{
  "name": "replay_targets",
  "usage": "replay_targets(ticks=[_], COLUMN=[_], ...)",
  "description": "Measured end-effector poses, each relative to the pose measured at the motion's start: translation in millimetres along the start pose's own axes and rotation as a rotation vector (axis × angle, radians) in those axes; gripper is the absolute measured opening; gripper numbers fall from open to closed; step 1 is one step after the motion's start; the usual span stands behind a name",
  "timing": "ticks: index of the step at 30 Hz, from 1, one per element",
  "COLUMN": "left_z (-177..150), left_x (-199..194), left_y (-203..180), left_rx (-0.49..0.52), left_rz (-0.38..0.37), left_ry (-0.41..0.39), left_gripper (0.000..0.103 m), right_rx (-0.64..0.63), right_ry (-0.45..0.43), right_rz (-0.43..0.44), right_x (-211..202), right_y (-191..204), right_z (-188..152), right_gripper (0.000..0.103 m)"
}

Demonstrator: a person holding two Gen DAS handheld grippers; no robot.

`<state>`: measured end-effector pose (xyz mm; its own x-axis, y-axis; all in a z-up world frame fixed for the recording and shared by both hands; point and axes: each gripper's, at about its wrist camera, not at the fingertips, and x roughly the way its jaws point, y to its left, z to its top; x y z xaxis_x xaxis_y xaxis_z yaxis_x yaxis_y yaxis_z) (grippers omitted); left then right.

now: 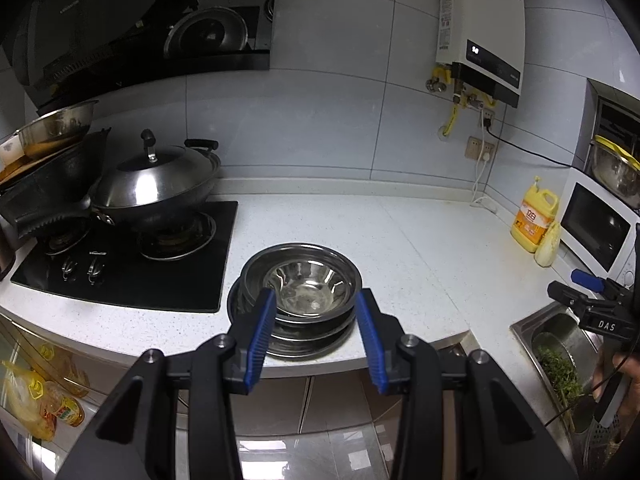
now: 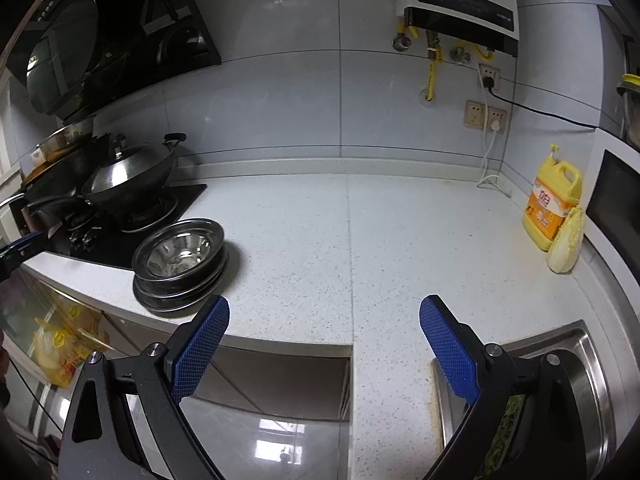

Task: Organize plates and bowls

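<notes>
A stack of steel plates with a steel bowl [image 1: 306, 284] nested on top sits on the white counter near its front edge, right of the stove; it also shows in the right wrist view [image 2: 178, 256]. My left gripper [image 1: 316, 300] is open and empty, its blue pads on either side of the stack's near rim, not touching. My right gripper [image 2: 324, 314] is open and empty, over the counter's front edge to the right of the stack. It appears at the right edge of the left wrist view [image 1: 576, 288].
A black gas stove [image 1: 132, 252] with a lidded wok [image 1: 156, 188] stands at the left. A steel sink [image 2: 576, 376] holding greens is at the right. A yellow detergent jug [image 2: 554, 204], a cabbage piece [image 2: 566, 244] and a microwave [image 1: 596, 228] stand at the back right.
</notes>
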<state>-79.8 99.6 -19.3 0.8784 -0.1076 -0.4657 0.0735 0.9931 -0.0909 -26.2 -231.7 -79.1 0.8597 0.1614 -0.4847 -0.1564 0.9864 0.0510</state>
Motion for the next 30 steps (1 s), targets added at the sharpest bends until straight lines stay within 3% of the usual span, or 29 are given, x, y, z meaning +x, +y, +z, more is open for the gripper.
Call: replay_targets(ticks=[20, 30], left_z=[-5.9, -19.6], left_x=[-8.9, -11.6], left_y=[2.8, -4.0], left_rx=[-0.011, -0.011], left_rz=[-0.015, 0.03], left_ry=[-0.001, 0.02], left_gripper=[0.039, 0.039], right_rx=[0.01, -0.004], right_ry=[0.0, 0.005], right_rz=[-0.011, 0.007], right_x=[-10.1, -13.6], right_y=[0.3, 1.5], right_z=[-3.4, -5.9], right_gripper=[0.094, 0.094])
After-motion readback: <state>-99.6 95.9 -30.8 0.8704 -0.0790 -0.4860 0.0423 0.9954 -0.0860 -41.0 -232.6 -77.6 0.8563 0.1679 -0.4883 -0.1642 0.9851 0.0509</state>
